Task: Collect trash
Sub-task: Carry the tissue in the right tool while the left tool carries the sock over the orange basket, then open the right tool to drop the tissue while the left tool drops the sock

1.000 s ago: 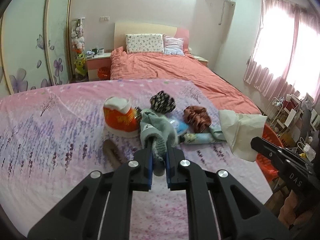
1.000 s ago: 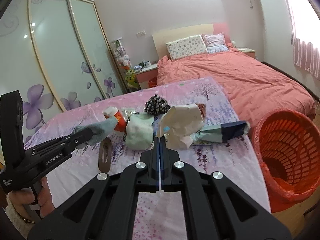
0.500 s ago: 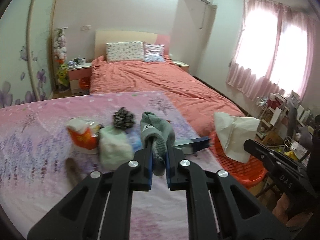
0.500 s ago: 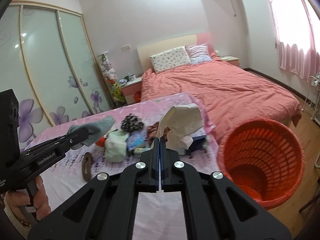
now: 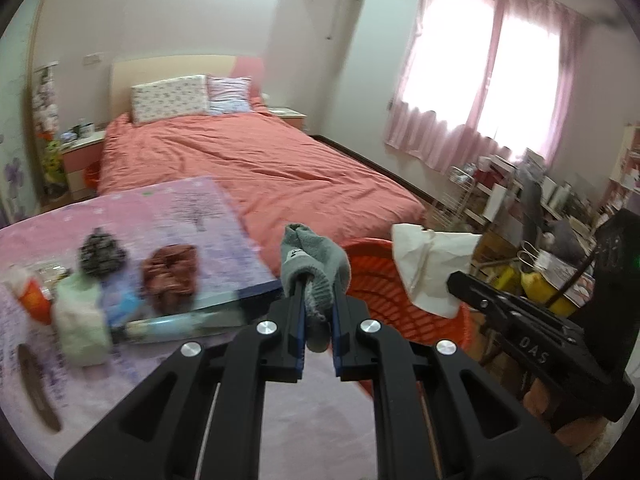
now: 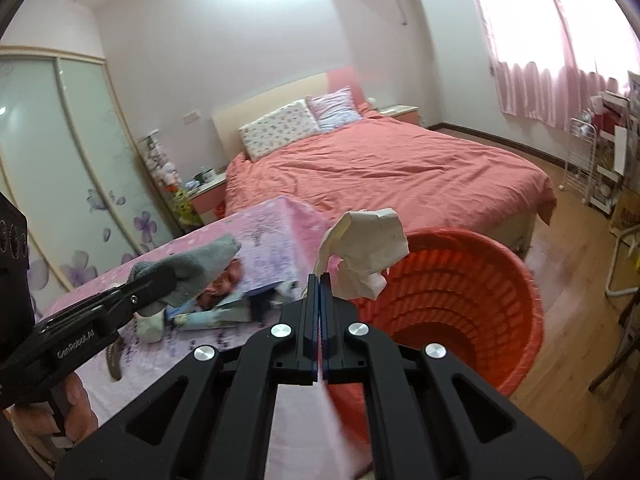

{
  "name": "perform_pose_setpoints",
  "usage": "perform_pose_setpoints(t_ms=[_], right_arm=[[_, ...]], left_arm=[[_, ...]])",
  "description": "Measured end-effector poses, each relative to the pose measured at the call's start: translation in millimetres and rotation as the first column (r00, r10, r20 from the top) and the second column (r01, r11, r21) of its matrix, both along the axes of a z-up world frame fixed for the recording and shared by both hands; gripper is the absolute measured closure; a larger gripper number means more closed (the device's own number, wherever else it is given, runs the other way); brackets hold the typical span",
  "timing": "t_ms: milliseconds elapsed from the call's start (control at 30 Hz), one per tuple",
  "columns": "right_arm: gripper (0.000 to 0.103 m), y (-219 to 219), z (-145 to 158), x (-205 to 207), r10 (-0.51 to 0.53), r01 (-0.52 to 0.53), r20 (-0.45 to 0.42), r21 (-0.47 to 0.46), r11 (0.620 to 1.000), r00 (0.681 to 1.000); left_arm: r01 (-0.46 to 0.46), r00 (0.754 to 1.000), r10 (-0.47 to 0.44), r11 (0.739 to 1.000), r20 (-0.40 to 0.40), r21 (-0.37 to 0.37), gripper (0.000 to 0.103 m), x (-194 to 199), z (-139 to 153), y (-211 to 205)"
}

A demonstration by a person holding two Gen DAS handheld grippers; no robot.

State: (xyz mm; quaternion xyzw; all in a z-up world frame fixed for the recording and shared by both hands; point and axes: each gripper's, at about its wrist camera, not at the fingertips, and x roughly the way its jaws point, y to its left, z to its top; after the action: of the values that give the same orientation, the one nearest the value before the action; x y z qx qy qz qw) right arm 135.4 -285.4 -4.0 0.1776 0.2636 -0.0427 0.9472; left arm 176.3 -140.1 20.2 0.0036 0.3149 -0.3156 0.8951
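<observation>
Left tool (image 5: 317, 304), marked "GenRobot.AI", pinching grey sock (image 5: 314, 258); right tool (image 6: 319, 294), "DAS", clamping crumpled tissue (image 6: 366, 250).

"DAS" in pale letters on side of right gripper (image 5: 460, 286), seen from left wrist view. "GenRobot.AI" in pale letters on side of left gripper (image 6: 160, 280), seen from right wrist view. Nothing else legible; small print elsewhere too blurred to read.
</observation>
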Motion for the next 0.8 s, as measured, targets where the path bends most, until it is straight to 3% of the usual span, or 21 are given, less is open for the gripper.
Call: perform_pose_setpoints(t_ms=[467,567,633,733,800], right_arm=[[0.102,-56,-29,9,-0.063,0.065,-0.041,0.055,0.996,0.997],[0.102,-62,-36,14,-0.065,0.069,-0.053,0.071,0.995,0.996],[0.101,-67,-40,17,-0.066,0.071,-0.068,0.074,0.995,0.995],[0.088,-68,-45,18,-0.072,0.078,-0.089,0.074,0.994,0.993],[0.065,-71,-47,17,-0.08,0.086,-0.09,0.072,0.994,0.993]], left_arm=[[0.128,0.991,-0.126,0.991,-0.052,0.043,0.091,17,-39,-96],[0.123,0.991,-0.12,0.991,-0.056,0.061,0.08,18,-44,-104],[0.11,0.993,-0.106,0.991,-0.059,0.078,0.068,22,-50,-107],[0.089,0.994,-0.083,0.992,-0.074,0.087,0.065,29,-56,-102],[0.075,0.994,-0.067,0.993,-0.083,0.088,0.062,32,-58,-96]])
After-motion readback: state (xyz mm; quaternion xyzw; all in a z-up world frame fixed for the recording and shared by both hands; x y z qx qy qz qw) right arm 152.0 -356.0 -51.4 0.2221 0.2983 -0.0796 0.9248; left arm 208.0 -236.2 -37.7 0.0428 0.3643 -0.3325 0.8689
